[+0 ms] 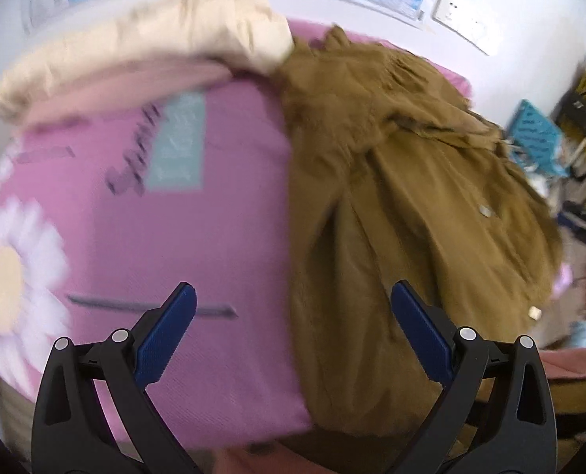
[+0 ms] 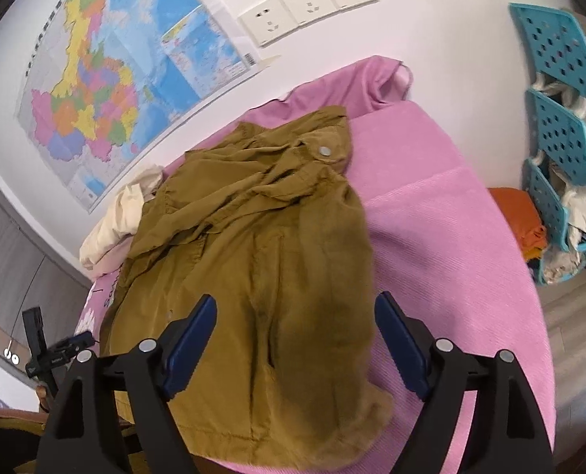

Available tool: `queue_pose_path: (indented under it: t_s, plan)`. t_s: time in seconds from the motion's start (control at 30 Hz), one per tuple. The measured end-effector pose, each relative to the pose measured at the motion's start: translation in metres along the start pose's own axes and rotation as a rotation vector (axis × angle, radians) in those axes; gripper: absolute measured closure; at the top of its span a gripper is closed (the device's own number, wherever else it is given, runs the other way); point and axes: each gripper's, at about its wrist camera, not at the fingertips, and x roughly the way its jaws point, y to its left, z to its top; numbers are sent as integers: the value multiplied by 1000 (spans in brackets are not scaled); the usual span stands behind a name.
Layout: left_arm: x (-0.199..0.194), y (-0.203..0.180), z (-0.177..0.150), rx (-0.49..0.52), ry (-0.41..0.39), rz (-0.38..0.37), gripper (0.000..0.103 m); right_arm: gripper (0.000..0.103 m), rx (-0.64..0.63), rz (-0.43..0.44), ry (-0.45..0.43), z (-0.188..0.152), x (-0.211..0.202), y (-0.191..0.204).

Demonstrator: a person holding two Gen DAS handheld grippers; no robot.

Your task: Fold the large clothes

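I have both claws spread wide with nothing between the pads. My left gripper (image 1: 291, 300) hangs over the seam where the olive-brown jacket (image 1: 403, 181) meets the pink bedspread (image 1: 214, 237): its left finger is over bare pink cloth, its right finger over the jacket's lower panel, and I cannot tell whether either pad touches fabric, since the left wrist view is blurred. My right gripper (image 2: 295, 314) hovers with its fingers either side of the jacket (image 2: 253, 245) hem, the right finger toward the pink bedspread (image 2: 451, 237).

The jacket lies rumpled, collar toward 12 o'clock and hem toward 6 in the right wrist view, a snap button (image 2: 324, 151) showing near the top. A cream pillow (image 2: 111, 221) sits at its 10 o'clock edge. On the wall at 11 o'clock hangs a map (image 2: 107, 79), with wall sockets (image 2: 308, 4) at 12. A teal plastic rack (image 2: 557, 118) stands at 3 o'clock. A printed daisy (image 1: 4, 276) marks the bedspread at 9 o'clock in the left wrist view.
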Motion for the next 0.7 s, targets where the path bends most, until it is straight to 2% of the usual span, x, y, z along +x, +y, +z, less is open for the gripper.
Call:
queue_pose_path:
  t_s: [0.17,0.3,0.43,0.53,0.7]
  plan:
    - [8,-8,-15,4,45,-89,6,18,38,10,14,-13,-5,-12]
    - [11,-20,-17,21,52,-121,6,18,64,35,43,-24,1,-18]
    - [13,-30,-20,32,64,-128,6,18,63,88,77,-34,12,-15]
    - [12,-37,-25,40,75,-163,5,15,41,96,89,-40,16,-11]
    - [10,-44,-29,47,91,-216,5,15,44,183,94,-45,12,-10]
